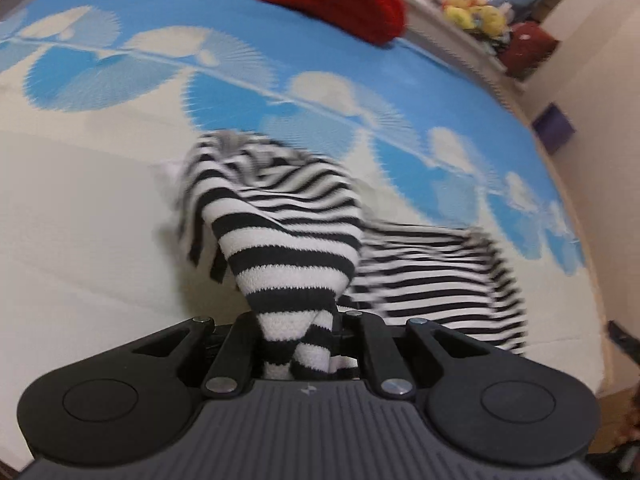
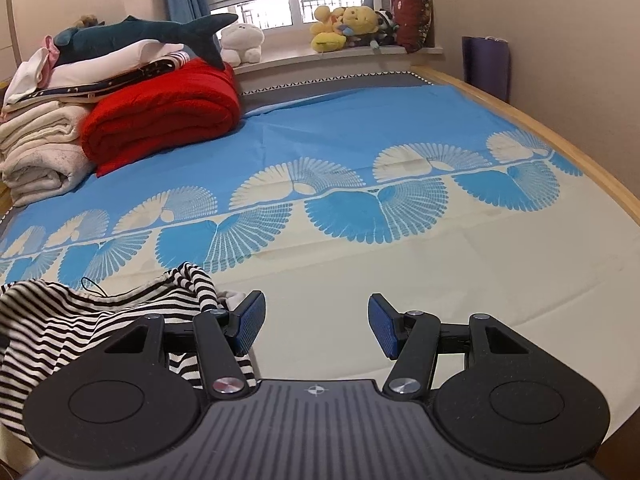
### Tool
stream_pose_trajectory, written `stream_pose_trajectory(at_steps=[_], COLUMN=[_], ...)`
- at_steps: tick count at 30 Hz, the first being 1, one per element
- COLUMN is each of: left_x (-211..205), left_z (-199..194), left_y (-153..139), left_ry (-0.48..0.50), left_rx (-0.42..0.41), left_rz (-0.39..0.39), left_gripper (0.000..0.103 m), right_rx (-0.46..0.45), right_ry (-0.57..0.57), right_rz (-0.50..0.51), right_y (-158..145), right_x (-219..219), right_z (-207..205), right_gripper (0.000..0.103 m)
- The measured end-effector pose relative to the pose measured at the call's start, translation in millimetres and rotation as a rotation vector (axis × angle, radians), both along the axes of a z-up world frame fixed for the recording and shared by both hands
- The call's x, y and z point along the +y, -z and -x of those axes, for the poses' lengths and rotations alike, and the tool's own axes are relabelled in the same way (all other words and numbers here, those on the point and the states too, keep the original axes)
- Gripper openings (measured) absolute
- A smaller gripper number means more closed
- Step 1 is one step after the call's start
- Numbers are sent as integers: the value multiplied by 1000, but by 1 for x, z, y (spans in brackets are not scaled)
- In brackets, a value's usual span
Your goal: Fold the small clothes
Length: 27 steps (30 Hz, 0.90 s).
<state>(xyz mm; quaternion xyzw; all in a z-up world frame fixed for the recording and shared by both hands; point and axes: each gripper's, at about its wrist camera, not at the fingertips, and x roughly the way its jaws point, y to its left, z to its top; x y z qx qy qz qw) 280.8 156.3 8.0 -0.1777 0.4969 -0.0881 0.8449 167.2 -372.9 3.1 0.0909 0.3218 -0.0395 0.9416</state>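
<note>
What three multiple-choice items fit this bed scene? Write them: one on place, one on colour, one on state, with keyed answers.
1. Where is the red blanket?
A. beside the folded white towels
B. on the windowsill
C. on the floor

2. What colours is the striped garment?
A. red and blue
B. black and white
C. green and yellow

3. How is the right gripper?
A. shut on cloth
B. shut, empty
C. open, empty

Answers: 1 A, it lies against the towel stack; 2 B, the stripes show it; 3 C, bare sheet shows between its pads.

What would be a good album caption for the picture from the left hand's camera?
Left tongs clamp a bunched edge of the black-and-white striped garment, lifting it above the blue-and-cream bedsheet.
</note>
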Motion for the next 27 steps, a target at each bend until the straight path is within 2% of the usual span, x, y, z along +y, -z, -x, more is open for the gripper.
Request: stream_pose_trajectory(at_steps=[4, 10, 13, 14, 15, 16, 17, 19, 20, 21, 23, 27], left_x=[-67, -182, -235, -251, -263, -271, -273, -266, -258, -248, -223, -175], left_z=[-11, -29, -36, -37, -39, -40, -40, -37, -34, -30, -27, -26], left_y=[-12, -5, 4, 8, 11, 11, 8, -7, -17, -26, -36, -28], left_ry=[85, 191, 224, 234, 246, 265, 293, 348, 350, 337, 290, 178], left_rx=[-8, 24, 32, 36, 43, 48, 48, 6, -40, -89, -142, -97], left_rz=[41, 132, 73, 39, 19, 42, 118, 319, 367, 378, 362, 269], left_gripper=[11, 10, 12, 17, 31, 37, 45, 46, 50, 59, 61, 61], right_rx=[-6, -1, 7, 8, 10, 12, 13, 15, 15, 12, 1, -30], right_ry=[3, -1, 7, 10, 13, 15, 17, 18, 15, 10, -6, -78], right_rz=[-2, 16, 18, 18, 19, 20, 21, 17, 15, 11, -1, -73], right_y=[-1, -1, -1, -1, -1, -1, -1, 0, 0, 0, -1, -3], right_x=[-10, -20, -26, -27, -28, -29, -29, -28, -27, -25, -19, 4], right_z=[4, 8, 9, 9, 8, 7, 6, 4, 3, 2, 0, -4], right_gripper=[59, 59, 59, 59, 59, 59, 59, 59, 59, 59, 59, 59])
